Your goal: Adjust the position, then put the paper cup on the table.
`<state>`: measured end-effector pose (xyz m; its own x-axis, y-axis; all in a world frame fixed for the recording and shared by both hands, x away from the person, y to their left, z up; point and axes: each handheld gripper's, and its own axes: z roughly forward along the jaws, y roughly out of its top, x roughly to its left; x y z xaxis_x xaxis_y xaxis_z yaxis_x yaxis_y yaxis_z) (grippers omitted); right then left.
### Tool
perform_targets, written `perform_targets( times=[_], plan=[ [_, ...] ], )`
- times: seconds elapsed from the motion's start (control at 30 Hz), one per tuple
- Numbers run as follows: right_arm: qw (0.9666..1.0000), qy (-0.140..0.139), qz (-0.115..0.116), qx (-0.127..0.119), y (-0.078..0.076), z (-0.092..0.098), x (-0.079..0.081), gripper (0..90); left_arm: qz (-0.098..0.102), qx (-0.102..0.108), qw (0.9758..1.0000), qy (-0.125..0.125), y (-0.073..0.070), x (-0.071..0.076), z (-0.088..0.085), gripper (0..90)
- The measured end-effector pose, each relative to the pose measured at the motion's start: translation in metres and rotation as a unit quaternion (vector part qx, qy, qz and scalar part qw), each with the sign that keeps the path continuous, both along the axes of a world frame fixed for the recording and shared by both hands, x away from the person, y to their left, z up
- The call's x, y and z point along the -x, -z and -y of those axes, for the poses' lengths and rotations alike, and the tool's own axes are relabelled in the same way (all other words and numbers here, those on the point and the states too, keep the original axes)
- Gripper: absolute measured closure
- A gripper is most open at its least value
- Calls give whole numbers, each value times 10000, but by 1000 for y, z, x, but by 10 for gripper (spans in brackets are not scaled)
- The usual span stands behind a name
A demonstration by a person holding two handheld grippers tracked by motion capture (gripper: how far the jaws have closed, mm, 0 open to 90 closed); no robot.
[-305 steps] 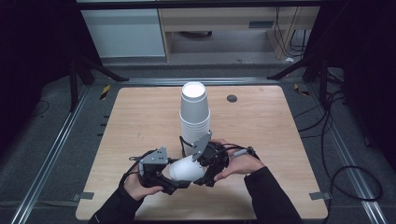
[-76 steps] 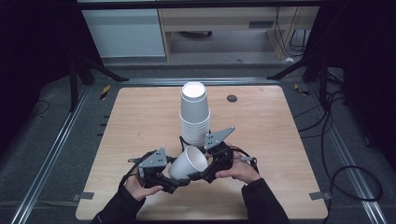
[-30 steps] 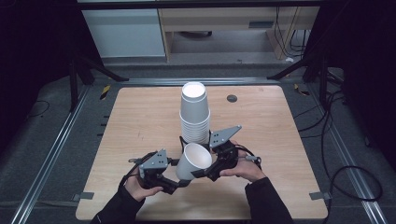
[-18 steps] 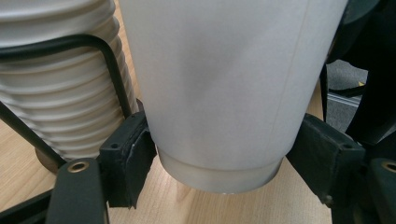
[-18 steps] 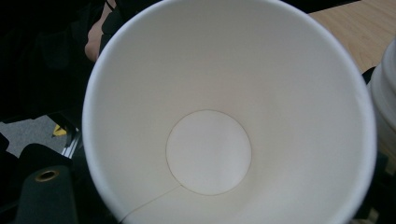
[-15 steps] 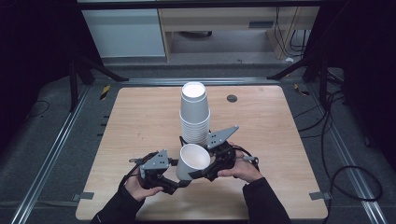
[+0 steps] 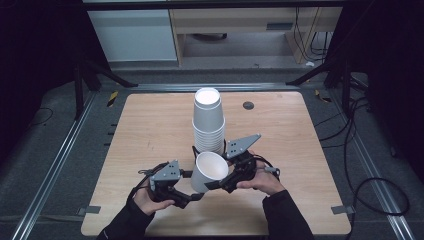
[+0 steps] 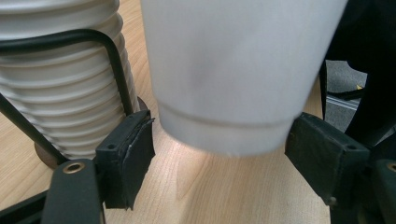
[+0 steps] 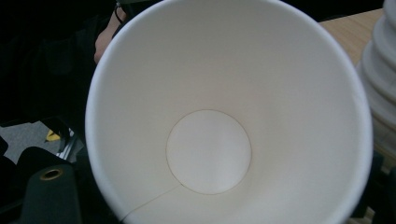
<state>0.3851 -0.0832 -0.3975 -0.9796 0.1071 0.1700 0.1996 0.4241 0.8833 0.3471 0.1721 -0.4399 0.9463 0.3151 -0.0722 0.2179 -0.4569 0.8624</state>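
Observation:
A tall stack of upside-down white paper cups [image 7: 209, 120] stands mid-table; its ribbed rims [image 8: 60, 102] also show in the left gripper view. In front of it a single white cup [image 7: 210, 172] is held mouth up just above the table. My right gripper [image 7: 222, 181] is shut on its near right rim, and its camera looks straight into the cup [image 9: 210, 154]. My left gripper [image 7: 194, 192] is at the cup's base [image 8: 229, 135]. Its jaws have just been opening, and the pads [image 8: 133, 156] stand slightly off the cup.
A thin black wire frame [image 8: 114, 65] runs up the stack from a brown round base [image 8: 44, 156]. A small black disc [image 7: 248, 105] lies at the table's far right. Bare wood [image 7: 150, 130] spreads left of the stack, and cabinets stand beyond the far edge.
The single cup has turned from lying on its side to mouth up. The right gripper has closed on its rim. The left jaws have spread slightly.

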Motion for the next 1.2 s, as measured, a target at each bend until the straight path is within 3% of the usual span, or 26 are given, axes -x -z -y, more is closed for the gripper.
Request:
perform_targets(
  times=[0.4,0.63,0.73,0.87,1.0,1.1,1.2],
  plan=[
    [9994,263,229,-57,-16,24,5,173,-29,23,9997,-250,0,-6,-17,219],
    [9975,633,317,29,-20,49,8,173,-60,92,9978,-653,-1,-14,-37,221],
    [9959,838,347,47,-21,61,8,173,-91,110,9947,-1016,-1,-20,-51,221],
    [9917,1204,408,200,-19,78,9,173,-147,107,9899,-1404,2,-27,-64,221],
    [9848,1660,430,257,-15,98,7,173,-185,155,9840,-1765,4,-31,-74,217],
    [9779,2024,446,282,-15,111,3,173,-183,156,9799,-1979,5,-34,-82,215],
    [9688,2407,480,359,-15,124,-2,172,-207,141,9766,-2135,6,-35,-87,215]
  ],
)
